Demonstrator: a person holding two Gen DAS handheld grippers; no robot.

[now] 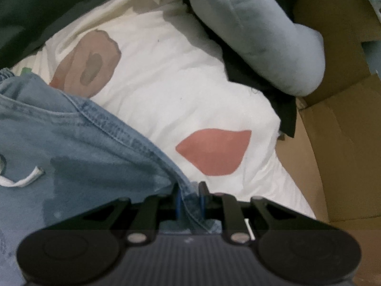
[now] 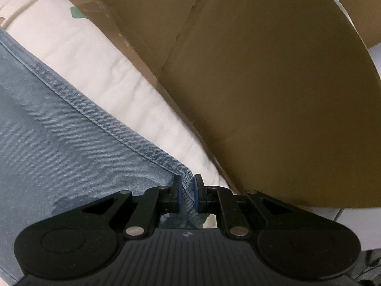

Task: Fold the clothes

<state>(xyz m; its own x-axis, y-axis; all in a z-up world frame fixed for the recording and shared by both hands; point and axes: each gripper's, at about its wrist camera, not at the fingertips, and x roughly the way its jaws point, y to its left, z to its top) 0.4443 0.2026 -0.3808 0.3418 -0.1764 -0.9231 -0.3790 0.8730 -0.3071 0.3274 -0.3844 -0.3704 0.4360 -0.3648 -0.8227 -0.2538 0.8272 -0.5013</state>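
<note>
Light blue denim jeans (image 1: 78,143) lie on a white bedcover (image 1: 166,76) printed with pink and brown blotches. A white drawstring (image 1: 23,178) shows at the left of the denim. My left gripper (image 1: 189,190) is shut on the stitched edge of the jeans, with a fold of denim pinched between its blue pads. In the right wrist view the same jeans (image 2: 66,131) spread to the left over the bedcover (image 2: 100,66). My right gripper (image 2: 187,188) is shut on their seamed edge, cloth bunched between the pads.
A brown cardboard box (image 1: 345,143) stands along the right side of the bed; its big flap (image 2: 262,83) fills the right wrist view. A pale blue garment (image 1: 262,31) and dark cloth (image 1: 262,78) lie at the back. Dark green fabric (image 1: 47,12) covers the upper left.
</note>
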